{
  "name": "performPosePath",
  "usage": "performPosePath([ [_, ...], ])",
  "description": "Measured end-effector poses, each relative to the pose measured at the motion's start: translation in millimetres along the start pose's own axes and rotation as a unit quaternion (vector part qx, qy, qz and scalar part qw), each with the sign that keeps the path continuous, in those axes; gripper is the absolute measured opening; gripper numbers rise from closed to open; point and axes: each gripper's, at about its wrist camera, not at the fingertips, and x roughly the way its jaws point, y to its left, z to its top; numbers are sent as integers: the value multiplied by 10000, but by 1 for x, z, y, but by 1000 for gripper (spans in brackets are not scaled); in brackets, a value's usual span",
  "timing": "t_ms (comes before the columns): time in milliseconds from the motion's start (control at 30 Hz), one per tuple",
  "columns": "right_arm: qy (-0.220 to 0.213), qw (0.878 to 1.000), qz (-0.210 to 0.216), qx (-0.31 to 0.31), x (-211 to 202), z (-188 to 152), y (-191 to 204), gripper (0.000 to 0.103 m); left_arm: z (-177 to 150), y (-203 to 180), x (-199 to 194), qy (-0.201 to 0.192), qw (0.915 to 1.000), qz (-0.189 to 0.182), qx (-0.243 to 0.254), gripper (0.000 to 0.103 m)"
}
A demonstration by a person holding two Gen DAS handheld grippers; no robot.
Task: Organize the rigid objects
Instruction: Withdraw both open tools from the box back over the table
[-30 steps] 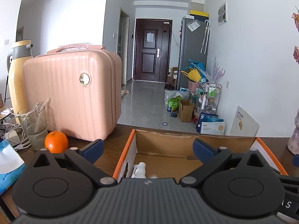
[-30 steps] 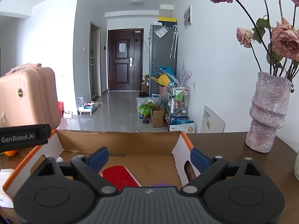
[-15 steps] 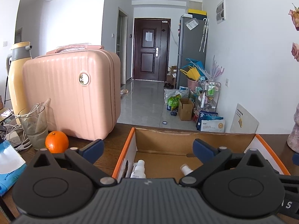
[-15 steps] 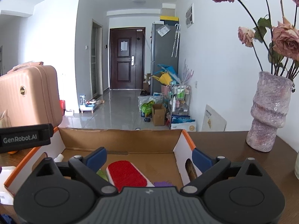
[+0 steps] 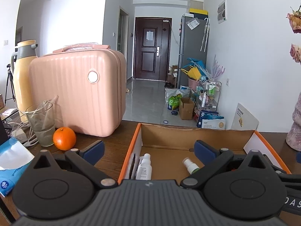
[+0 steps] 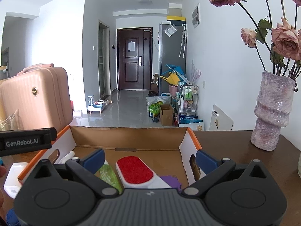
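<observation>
A: Where do the task's things sit?

B: Inside the cardboard box (image 5: 197, 134) with orange edges, which stands open on the dark wooden desk (image 5: 112, 141). The left wrist view shows a white bottle (image 5: 144, 167) lying against the box's left wall and a small spray bottle (image 5: 190, 166) with a white cap and green body lying on the box floor nearer the middle.

A: And from the other side?

B: The right wrist view shows a lint brush (image 6: 134, 170) with a red pad in a white frame, lying flat in the box. A green tube (image 6: 108, 175) lies just beside it on the left, and something purple (image 6: 170, 181) shows at its right, too hidden to name.

A: The jaws?

B: The left gripper (image 5: 148, 148) has its jaws spread wide with nothing between them; one blue pad hangs over the desk, the other over the box. The right gripper (image 6: 150, 157) has just been opening its jaws, and they stand wide over the box, pressing on nothing; the brush lies below them.

A: What surrounds the box?

B: A pink suitcase (image 5: 79, 92) stands left of it, with an orange (image 5: 64, 138) and a glass (image 5: 42, 124) in front and a yellow thermos (image 5: 23, 79) behind. A pink vase (image 6: 273, 111) of dried roses stands on the desk to the right, apart from the box.
</observation>
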Motion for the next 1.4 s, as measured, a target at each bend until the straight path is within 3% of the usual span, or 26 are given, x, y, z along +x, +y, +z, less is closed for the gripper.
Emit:
performPosePath([
  [900, -287, 9995, -13, 128, -84, -38, -15, 103, -44, 31, -82, -57, 9999, -127, -32, 103],
  [1400, -132, 9999, -8, 9, -144, -88, -13, 103, -85, 34, -143, 56, 9987, -418, 290, 103],
])
